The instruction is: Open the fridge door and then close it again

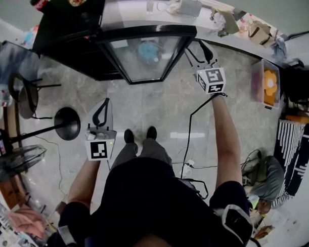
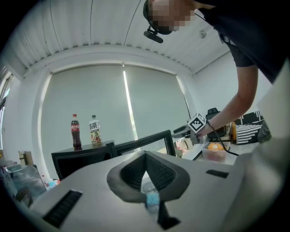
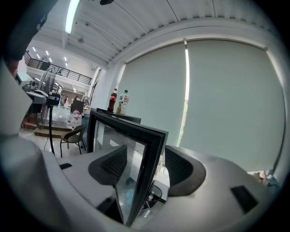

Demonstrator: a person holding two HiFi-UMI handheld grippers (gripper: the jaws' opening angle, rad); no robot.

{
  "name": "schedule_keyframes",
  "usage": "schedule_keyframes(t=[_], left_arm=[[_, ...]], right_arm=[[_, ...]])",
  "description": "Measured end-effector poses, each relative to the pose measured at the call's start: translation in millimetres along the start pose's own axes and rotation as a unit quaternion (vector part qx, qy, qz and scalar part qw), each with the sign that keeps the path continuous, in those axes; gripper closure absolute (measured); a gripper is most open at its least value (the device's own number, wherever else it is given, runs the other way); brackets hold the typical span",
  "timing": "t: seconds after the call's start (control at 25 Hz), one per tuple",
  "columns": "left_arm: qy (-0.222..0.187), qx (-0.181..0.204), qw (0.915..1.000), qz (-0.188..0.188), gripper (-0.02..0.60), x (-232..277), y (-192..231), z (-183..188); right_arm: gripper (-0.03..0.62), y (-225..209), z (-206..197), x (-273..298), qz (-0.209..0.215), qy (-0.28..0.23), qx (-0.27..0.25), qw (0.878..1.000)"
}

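The low black fridge (image 1: 70, 27) stands ahead of me with its glass door (image 1: 147, 55) swung out toward my feet. My right gripper (image 1: 206, 52) is at the door's free edge on the right. In the right gripper view the black door frame (image 3: 152, 154) stands between the wide-open jaws of the right gripper (image 3: 145, 165), and neither pad presses on it. My left gripper (image 1: 100, 113) hangs low at the left, away from the fridge, shut with nothing in it (image 2: 146, 167). Two bottles (image 2: 75, 131) stand on top of the fridge.
A fan's round base (image 1: 67, 123) and a chair (image 1: 27, 94) stand left of the fridge. A clear plastic box (image 1: 267, 83) with orange contents sits at the right. A black cable (image 1: 192, 119) runs across the floor by my right leg. A cluttered counter (image 1: 232, 21) lies behind.
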State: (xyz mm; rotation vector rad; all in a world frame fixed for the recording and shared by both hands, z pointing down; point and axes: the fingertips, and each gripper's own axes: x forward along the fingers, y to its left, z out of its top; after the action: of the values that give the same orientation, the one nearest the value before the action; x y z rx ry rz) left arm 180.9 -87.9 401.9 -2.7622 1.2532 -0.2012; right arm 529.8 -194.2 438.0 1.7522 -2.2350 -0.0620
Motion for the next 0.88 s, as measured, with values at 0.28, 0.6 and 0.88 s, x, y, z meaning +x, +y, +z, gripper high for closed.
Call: schedule_keyframes(t=[0.28, 0.6, 0.88], left_arm=[[0.021, 0.006, 0.9997, 0.003, 0.558, 4, -2, -8], [0.033, 0.016, 0.9993, 0.004, 0.558, 7, -8, -16], [0.052, 0.021, 0.9984, 0.010, 0.558, 6, -6, -29]], right_arm=[[0.293, -12, -18, 23, 0.036, -0.006, 0.028, 0.999], [0.290, -23, -40, 49, 0.099, 0.003, 0.060, 0.993], [0.292, -17, -46, 65, 0.135, -0.001, 0.062, 0.989]])
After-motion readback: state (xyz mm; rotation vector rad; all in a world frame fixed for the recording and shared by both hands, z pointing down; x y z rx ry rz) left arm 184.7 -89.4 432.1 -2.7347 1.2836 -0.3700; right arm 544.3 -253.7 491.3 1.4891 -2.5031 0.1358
